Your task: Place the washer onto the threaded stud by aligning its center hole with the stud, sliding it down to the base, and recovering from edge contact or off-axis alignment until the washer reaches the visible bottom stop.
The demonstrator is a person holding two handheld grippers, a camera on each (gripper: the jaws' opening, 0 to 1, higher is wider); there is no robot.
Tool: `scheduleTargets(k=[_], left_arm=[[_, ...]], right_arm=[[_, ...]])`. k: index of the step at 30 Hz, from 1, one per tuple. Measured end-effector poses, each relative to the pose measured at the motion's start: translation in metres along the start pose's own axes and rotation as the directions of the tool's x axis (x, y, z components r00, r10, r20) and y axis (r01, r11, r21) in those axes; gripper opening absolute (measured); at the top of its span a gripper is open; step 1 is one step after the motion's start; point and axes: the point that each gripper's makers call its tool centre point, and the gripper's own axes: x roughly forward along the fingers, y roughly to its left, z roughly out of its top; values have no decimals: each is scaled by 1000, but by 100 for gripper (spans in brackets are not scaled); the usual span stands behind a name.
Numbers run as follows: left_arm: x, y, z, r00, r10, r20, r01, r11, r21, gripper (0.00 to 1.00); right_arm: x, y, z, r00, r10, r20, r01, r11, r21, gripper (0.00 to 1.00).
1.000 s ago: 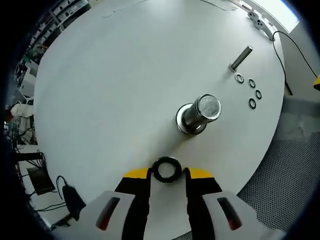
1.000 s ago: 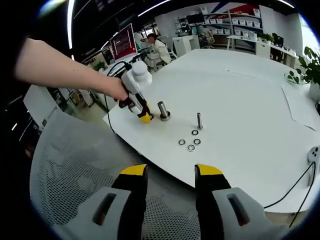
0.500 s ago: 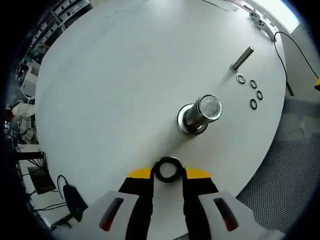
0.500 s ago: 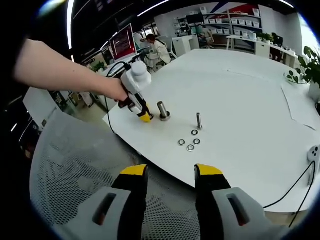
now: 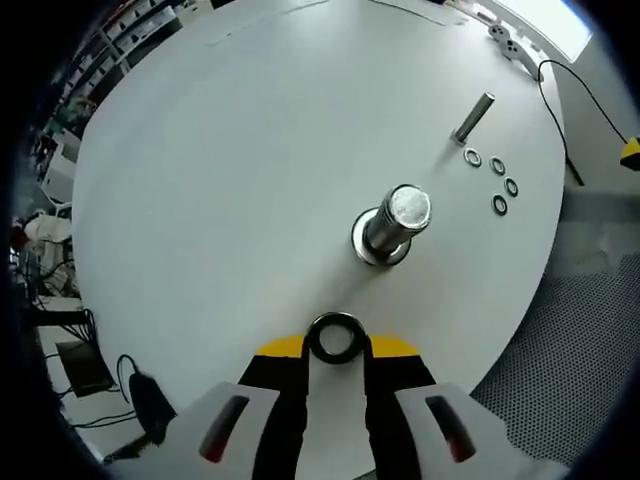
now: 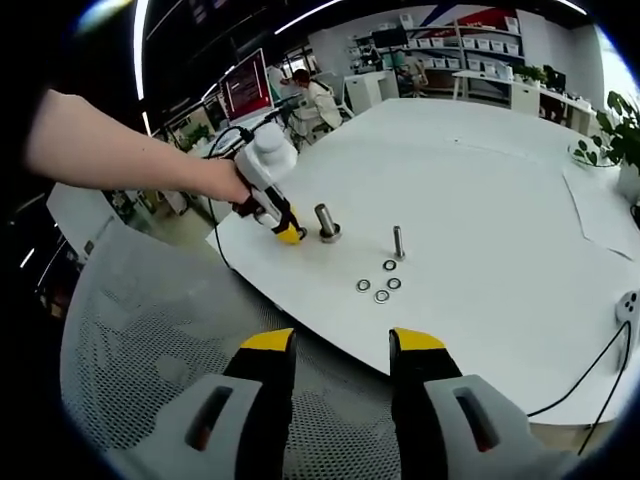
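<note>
Left tool (image 5: 336,345) clamps washer (image 5: 335,337); stud (image 5: 394,223) ahead.

Washer (image 5: 335,338) dark glossy metal; threaded stud (image 5: 395,222) shiny metal; table (image 5: 240,150) matt white, smooth.

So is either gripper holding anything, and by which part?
The left gripper pinches the dark washer by its outer rim between its fingers. The right gripper holds nothing.

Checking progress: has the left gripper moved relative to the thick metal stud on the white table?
Yes. The left gripper has lifted slightly from the thick metal stud.
</note>
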Motion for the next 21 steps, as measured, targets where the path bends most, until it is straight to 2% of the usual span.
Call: scheduleTargets(k=[4,7,14,21], left_arm=[[-11,-1,9,1000,-11,24,10,1000,28,18],[-24,-2,17,999,-16,37,13,996,85,18],[-53,-6,36,996,-36,80,25,991,129,18],[-70,-15,59,993,-54,109,36,986,165,18]], right_arm=[[0,0,0,1000,3,0,-3,1000,3,39],[1,0,0,1000,3,0,-3,1000,3,39],[0,0,0,1000,3,1,-3,1000,4,39],[0,1,0,1000,3,0,-3,1000,3,39]])
